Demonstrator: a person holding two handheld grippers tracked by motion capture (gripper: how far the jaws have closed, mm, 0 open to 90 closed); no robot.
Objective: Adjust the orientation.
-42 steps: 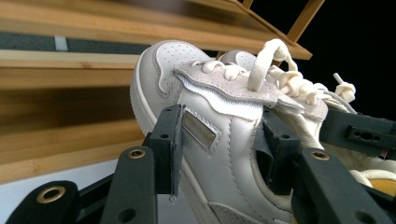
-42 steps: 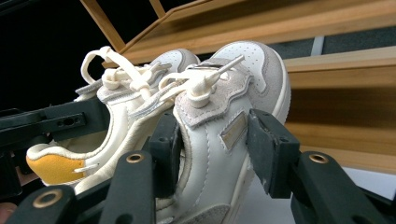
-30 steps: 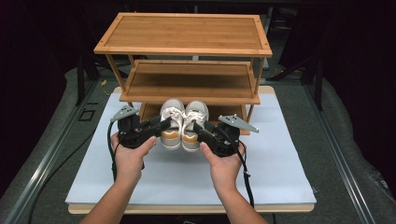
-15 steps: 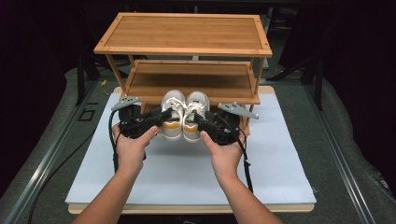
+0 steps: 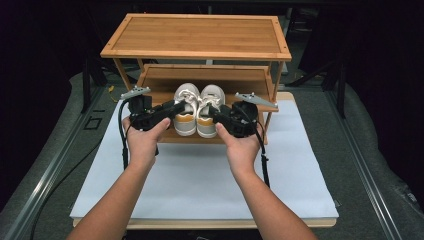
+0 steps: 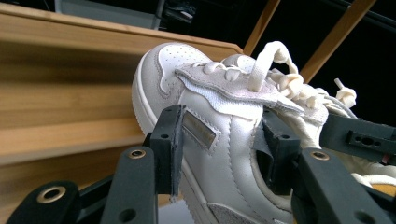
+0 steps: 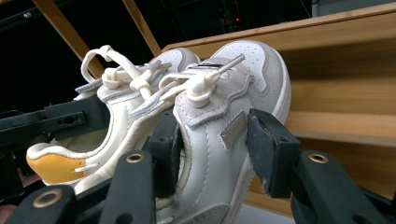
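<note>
Left shoe (image 5: 185, 112): small, white leather, cream laces, mustard-yellow heel patch, upright, toe toward the rack's (image 5: 200, 35) lower shelf. Right shoe (image 5: 209, 112): matching, touching it side by side. Each is clamped across its sides, raised at the shelf's front edge.

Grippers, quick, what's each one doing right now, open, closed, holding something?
Left gripper: closed on the left shoe, jaws pressing its sides.
Right gripper: closed on the right shoe, jaws pressing its sides.
</note>
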